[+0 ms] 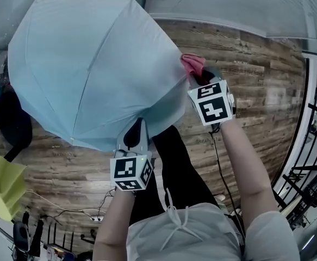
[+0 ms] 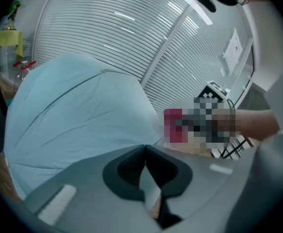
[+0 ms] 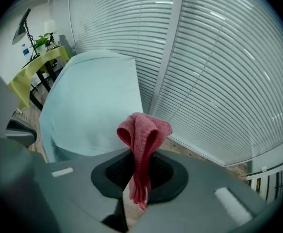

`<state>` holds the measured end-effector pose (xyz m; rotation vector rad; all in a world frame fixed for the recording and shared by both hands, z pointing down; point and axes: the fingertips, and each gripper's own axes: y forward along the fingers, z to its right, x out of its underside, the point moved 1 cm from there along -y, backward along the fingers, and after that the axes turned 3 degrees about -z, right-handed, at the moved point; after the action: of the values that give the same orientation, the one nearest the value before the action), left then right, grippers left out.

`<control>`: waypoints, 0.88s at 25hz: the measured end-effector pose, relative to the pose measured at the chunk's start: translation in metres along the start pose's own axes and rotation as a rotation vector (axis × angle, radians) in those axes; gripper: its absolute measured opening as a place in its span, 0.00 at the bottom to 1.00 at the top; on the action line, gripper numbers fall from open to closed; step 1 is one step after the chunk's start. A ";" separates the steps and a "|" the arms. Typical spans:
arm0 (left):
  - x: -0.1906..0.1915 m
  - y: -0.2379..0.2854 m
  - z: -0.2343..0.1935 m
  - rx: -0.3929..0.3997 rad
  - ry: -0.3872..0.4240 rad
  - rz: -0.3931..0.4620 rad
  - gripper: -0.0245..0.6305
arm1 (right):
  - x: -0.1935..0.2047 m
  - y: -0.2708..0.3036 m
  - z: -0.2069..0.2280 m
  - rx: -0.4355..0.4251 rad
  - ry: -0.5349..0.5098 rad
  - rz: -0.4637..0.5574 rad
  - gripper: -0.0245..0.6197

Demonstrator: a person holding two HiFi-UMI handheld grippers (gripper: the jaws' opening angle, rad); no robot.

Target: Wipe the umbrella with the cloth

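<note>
Two grippers: both held forward, right forearm (image 1: 250, 167) stretched farther
Left gripper (image 2: 145, 164): jaws closed on a thin pale shaft beneath the canopy
Right gripper (image 3: 140, 171): clamped on bunched pink-red terry cloth (image 3: 143, 130) at the canopy's right edge
Open pale-blue fabric umbrella (image 1: 87, 64): dome up
Room: wooden plank floor (image 1: 256, 69) rightward

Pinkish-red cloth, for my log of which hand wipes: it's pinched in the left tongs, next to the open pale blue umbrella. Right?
Not quite: the pinkish-red cloth is pinched in the right tongs, as the right gripper view shows. It is next to the open pale blue umbrella.
</note>
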<state>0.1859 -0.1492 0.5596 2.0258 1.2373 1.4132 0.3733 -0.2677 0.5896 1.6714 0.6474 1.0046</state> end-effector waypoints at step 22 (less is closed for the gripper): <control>0.164 -0.249 -0.267 -0.244 -0.119 0.020 0.05 | 0.023 -0.023 -0.473 -0.352 -0.137 0.056 0.13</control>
<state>-0.1441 0.0755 0.5865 1.9284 0.9484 1.3576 -0.0216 -0.0078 0.6292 1.4378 0.3128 0.9712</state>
